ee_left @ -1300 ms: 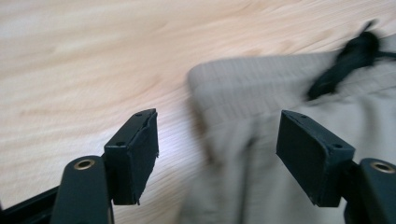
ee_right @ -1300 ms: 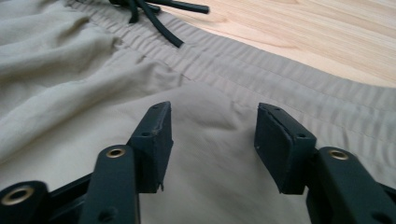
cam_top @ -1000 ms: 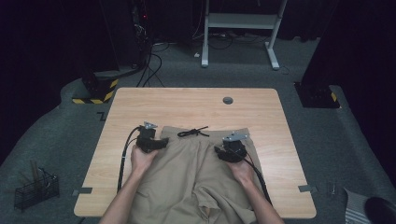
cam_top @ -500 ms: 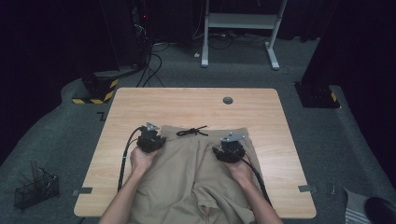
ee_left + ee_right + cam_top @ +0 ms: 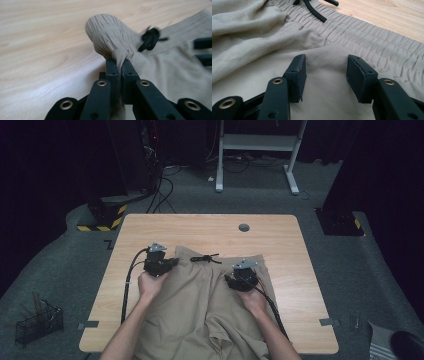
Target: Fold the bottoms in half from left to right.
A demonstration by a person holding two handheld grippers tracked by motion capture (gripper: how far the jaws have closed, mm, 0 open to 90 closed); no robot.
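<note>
Beige shorts lie flat on the wooden table, waistband away from me, with a black drawstring knotted at the middle. My left gripper has just been closing and is now shut on the left corner of the waistband. The fabric is pinched between its pads and bunched up off the table, next to the drawstring. My right gripper stands open just over the right side of the shorts, a little short of the elastic waistband. Nothing is between its pads.
A round cable hole sits in the table's far middle. On the floor are a wire basket at the left, a black-and-yellow striped block and cables at the far left, and a white desk frame beyond.
The left gripper's jaws have closed on the waistband corner and lifted it slightly off the table. The right gripper has stayed in place.
</note>
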